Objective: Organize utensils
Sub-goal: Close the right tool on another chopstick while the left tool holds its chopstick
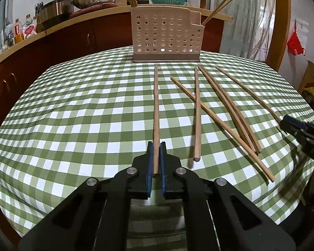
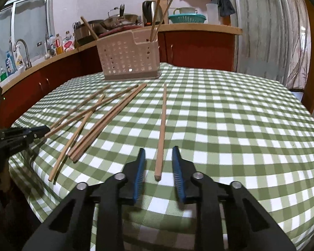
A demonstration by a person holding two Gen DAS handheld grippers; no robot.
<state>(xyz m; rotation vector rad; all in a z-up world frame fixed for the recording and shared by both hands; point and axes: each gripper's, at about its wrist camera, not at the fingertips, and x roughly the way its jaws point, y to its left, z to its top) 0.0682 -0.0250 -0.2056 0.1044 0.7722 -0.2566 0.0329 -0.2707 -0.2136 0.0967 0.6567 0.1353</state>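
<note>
A wooden chopstick [image 1: 156,104] lies lengthwise on the green checked tablecloth [image 1: 73,115], and my left gripper [image 1: 156,146] is shut on its near end. To its right several more chopsticks [image 1: 219,108] lie loose and partly crossed. My right gripper [image 2: 159,152] straddles the near end of a single chopstick [image 2: 162,125]; its blue pads [image 2: 139,173] stand apart on either side without touching it. A beige perforated utensil holder [image 1: 167,35] stands at the far edge of the table with a few chopsticks upright in it. In the right wrist view the left gripper [image 2: 45,129] shows at the left edge.
Behind the table runs a red cabinet with a wooden counter [image 1: 73,18] carrying pots, a kettle, bottles and a teal colander. A sink tap [image 2: 23,50] is at the far left. The cloth drops off at the table's near edge [image 2: 52,198].
</note>
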